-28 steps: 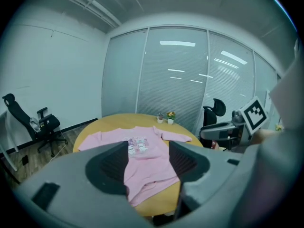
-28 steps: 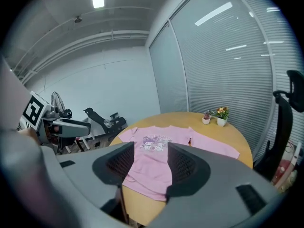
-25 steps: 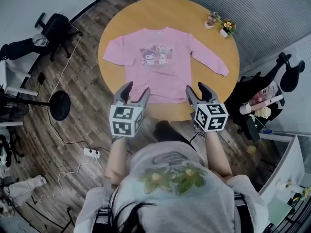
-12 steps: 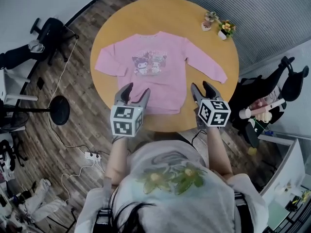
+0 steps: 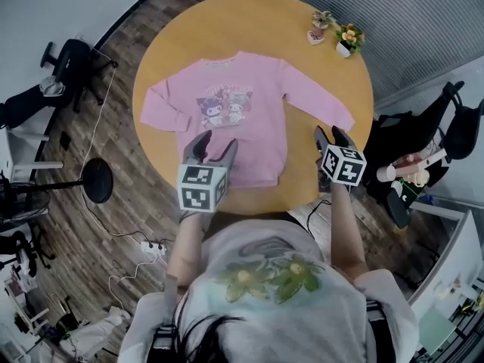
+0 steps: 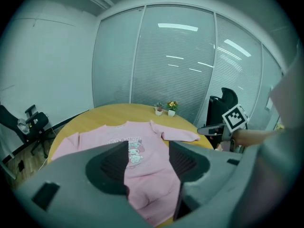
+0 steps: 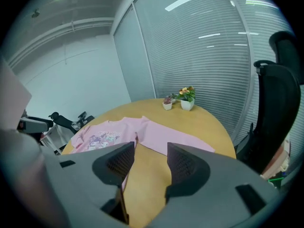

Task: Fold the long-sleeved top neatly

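Where the round wooden table (image 5: 227, 29) fills the upper middle of the head view, the pink long-sleeved top (image 5: 257, 142) lies flat on it, front up. It has a cartoon print (image 5: 223, 108) on the chest, both sleeves are spread out to the sides, and its hem lies near the table's lower edge. At lower centre the left gripper (image 5: 214, 144) hovers over the hem, its jaws wide apart with nothing between the pads. In the left gripper view only the cloth lying below shows through the gap. To the right, the right gripper (image 5: 330, 134) sits over the table's edge just below the cuff of the right-hand sleeve (image 5: 321, 100). Its jaws are likewise apart and empty, and bare wood shows between them in the right gripper view. Two small plant pots (image 5: 348, 42) stand at the table's upper right, well apart from the top. An office chair (image 5: 72, 59) stands on the floor at the upper left.
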The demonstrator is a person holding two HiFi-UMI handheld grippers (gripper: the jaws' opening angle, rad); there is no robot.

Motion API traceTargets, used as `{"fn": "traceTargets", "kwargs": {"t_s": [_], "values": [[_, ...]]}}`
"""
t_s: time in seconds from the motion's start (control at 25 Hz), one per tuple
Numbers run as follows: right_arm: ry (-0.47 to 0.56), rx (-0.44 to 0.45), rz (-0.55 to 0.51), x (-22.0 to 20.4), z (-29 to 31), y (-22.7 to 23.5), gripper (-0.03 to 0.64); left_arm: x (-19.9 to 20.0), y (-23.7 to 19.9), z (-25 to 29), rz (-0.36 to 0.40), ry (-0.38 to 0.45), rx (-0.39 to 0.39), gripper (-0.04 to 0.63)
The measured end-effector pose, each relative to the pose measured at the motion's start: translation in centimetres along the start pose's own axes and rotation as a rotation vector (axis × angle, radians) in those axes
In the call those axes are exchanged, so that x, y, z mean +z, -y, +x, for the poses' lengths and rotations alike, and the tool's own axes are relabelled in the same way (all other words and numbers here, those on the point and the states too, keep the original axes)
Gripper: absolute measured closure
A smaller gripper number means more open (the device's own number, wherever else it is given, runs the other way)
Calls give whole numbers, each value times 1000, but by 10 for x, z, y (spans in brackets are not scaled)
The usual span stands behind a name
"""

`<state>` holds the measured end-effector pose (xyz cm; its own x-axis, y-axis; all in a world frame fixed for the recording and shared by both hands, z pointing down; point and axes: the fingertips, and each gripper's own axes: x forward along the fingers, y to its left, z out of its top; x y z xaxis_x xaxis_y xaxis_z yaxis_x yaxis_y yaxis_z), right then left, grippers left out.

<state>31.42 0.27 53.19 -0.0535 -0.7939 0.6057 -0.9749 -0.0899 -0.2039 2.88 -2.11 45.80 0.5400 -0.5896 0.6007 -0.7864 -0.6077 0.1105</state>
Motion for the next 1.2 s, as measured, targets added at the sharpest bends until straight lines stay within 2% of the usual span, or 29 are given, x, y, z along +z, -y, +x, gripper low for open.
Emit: {"fn": "traceTargets", "kwargs": {"t_s": [0.28,0.48,0.6,0.8,0.96,1.04,1.2], "values": [[-34,-139,138,-18,32,71,407,-5,7,29,9,-51,-46,347],[-48,-285,239,-29,45,129,407,-6,11,47,17,-82,-68,347],[-62,-342,322,-40,53,157,407,-7,14,57,29,-102,-83,347],[-82,-355,461,-63,65,175,407,-10,14,65,38,-124,-88,347],[-107,-344,478,-74,74,169,410,-15,9,69,33,-140,-83,347],[-107,-369,466,-75,73,169,430,-16,8,69,28,-144,-79,347],[-101,-374,462,-76,72,174,531,-21,7,68,19,-154,-72,347]]}}
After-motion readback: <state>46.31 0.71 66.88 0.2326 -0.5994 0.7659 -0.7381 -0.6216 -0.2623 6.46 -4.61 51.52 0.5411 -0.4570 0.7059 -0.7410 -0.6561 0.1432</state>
